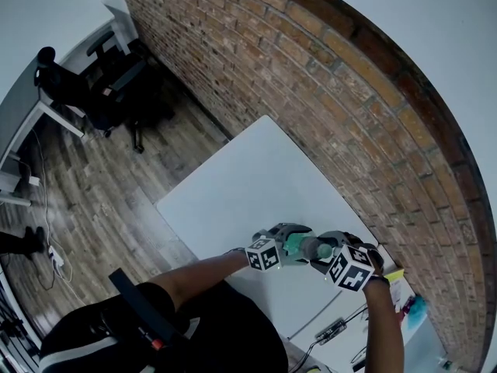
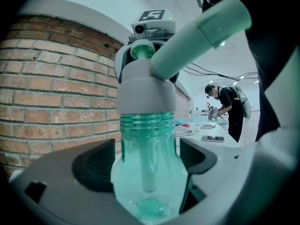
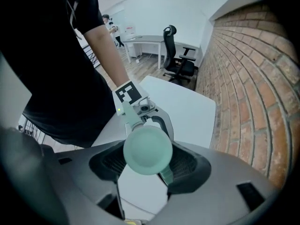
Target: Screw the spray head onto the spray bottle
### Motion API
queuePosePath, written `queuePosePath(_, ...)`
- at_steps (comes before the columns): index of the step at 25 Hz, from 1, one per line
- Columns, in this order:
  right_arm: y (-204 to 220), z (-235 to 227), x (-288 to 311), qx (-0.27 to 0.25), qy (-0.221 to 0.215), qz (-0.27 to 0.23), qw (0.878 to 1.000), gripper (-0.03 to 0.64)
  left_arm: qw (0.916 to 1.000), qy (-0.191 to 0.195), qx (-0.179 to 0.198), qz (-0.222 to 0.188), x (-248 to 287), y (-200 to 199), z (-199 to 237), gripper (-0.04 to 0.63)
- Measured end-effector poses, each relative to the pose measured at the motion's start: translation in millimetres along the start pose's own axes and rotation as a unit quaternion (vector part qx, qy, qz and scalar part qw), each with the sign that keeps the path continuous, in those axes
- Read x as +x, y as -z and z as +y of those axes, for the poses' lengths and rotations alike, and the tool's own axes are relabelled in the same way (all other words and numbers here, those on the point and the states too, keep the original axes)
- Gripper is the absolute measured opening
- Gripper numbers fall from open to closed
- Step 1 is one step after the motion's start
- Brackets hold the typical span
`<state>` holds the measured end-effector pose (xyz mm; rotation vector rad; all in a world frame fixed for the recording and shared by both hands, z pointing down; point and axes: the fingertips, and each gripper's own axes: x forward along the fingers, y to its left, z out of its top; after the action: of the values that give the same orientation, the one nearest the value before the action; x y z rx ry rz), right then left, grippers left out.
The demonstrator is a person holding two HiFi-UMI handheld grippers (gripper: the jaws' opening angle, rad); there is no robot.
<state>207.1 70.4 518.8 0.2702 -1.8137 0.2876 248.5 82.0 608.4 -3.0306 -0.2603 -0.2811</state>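
Note:
A clear green spray bottle (image 2: 150,172) stands upright between the jaws of my left gripper (image 2: 147,163), whose pads (image 2: 96,165) press its sides. A pale green spray head (image 2: 187,46) with a grey collar (image 2: 140,90) sits on the bottle's neck, its dip tube hanging inside. My right gripper (image 3: 147,165) comes down from above, and its jaws close round the spray head (image 3: 147,150). In the head view both grippers meet above the white table (image 1: 248,185): the left gripper (image 1: 289,245) at the bottle (image 1: 299,245), the right gripper (image 1: 324,252) at the head.
A brick wall (image 1: 326,76) runs along the table's far side. Cables and small items (image 1: 334,331) lie on the table near its right end. Black office chairs (image 1: 116,84) stand on the wooden floor. A person (image 2: 225,107) works at a distant table.

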Motion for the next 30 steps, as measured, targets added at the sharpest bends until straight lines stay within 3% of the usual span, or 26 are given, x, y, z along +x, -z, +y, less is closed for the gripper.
queuePosePath(8,-0.3,-4.1,-0.8,0.106,0.027,-0.026,0.994,0.244,1.0,-0.005,-0.002,-0.002,-0.8,0.2,0.6,0.423)
queuePosePath(13,-1.3,-5.1,-3.0,0.191,0.049,-0.052,0.979,0.244,1.0,-0.007,-0.004,-0.004,-1.2,-1.6,0.2,0.423)
queuePosePath(18,3.8,-8.7,-1.6,0.241,0.065,-0.068,0.966,0.244,1.0,-0.007,-0.003,-0.006,-1.5,-0.1,1.4,0.423)
queuePosePath(24,2.2,-8.3,-2.2,0.239,0.07,-0.069,0.966,0.245,1.0,-0.006,-0.004,-0.004,-1.0,-0.5,1.1,0.423)
queuePosePath(30,2.1,-0.5,-7.5,0.17,0.06,-0.035,0.983,0.266,1.0,-0.003,-0.005,-0.006,-0.7,-0.5,0.5,0.424)
